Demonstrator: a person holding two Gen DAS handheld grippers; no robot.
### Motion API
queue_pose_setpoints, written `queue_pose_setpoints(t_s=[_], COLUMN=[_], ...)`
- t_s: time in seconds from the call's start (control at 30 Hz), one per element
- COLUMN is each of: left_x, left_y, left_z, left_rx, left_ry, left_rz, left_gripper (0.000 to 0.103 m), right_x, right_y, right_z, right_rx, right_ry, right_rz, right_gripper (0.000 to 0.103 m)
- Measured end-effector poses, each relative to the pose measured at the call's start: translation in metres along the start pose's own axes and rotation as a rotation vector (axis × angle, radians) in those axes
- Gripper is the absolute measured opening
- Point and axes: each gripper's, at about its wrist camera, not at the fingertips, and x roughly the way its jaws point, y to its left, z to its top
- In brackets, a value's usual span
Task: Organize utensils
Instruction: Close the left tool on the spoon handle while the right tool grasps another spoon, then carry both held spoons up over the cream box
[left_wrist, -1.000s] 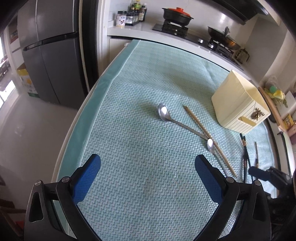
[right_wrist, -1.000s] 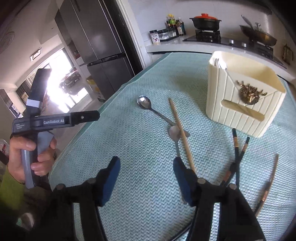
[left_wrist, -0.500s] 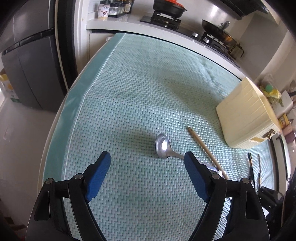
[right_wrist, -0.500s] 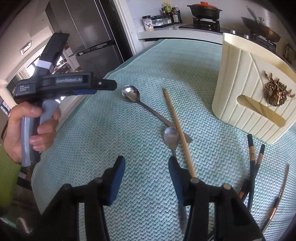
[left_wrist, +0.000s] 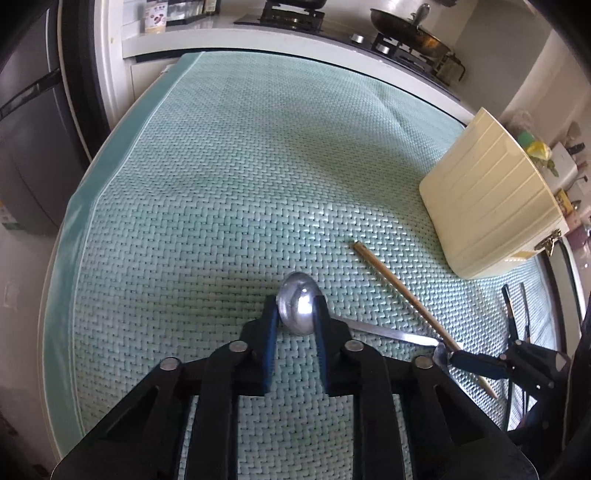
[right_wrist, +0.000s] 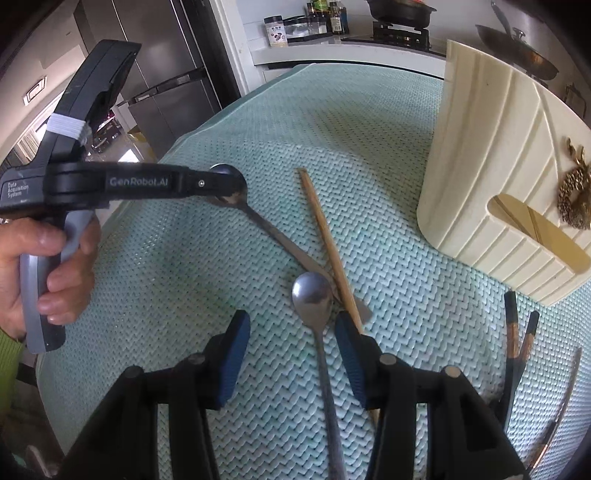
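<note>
My left gripper (left_wrist: 297, 306) is shut on the bowl of the large metal spoon (left_wrist: 300, 309), which lies on the green mat; its handle runs right. In the right wrist view the left gripper (right_wrist: 225, 184) covers that spoon's bowl (right_wrist: 236, 197). My right gripper (right_wrist: 290, 325) is open, its fingers either side of the small spoon (right_wrist: 312, 295), apart from it. A wooden chopstick (right_wrist: 327, 240) lies over the large spoon's handle. The cream utensil holder (right_wrist: 491, 184) stands to the right, also in the left wrist view (left_wrist: 484, 199).
Dark chopsticks (right_wrist: 517, 339) and another stick (right_wrist: 565, 398) lie at the right, near the holder. The green woven mat (left_wrist: 240, 166) covers the table, its left edge (left_wrist: 62, 258) drops to the floor. A stove with a pan (left_wrist: 402, 29) stands behind.
My left gripper moved forward and down and closed on the large spoon's bowl. My right gripper moved forward, so the small spoon now lies between its open fingers.
</note>
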Motion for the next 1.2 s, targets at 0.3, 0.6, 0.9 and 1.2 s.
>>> queue_pose_setpoints(t_s=[0.3, 0.6, 0.9, 1.2], left_x=[-0.001, -0.032, -0.092, -0.152], left_y=[0.006, 0.011, 0.002, -0.035], left_z=[-0.002, -0.004, -0.010, -0.004], left_rx=[-0.027, -0.041, -0.019, 0.045], left_ry=[-0.023, -0.098, -0.188, -0.265], left_rz=[-0.042, -0.080, -0.076, -0.065], left_gripper=[0.005, 0.002, 0.001, 0.001], right_x=[0.020, -0.005, -0.077, -0.147], right_y=[0.012, 0.004, -0.004, -0.016], right_z=[0.015, 0.002, -0.012, -0.015], right_rx=[-0.062, -0.030, 0.029, 0.080], right_ry=[-0.011, -0.066, -0.219, -0.376], right_rz=[-0.086, -0.067, -0.025, 0.015], right_gripper=[0.046, 0.024, 0.024, 0.024])
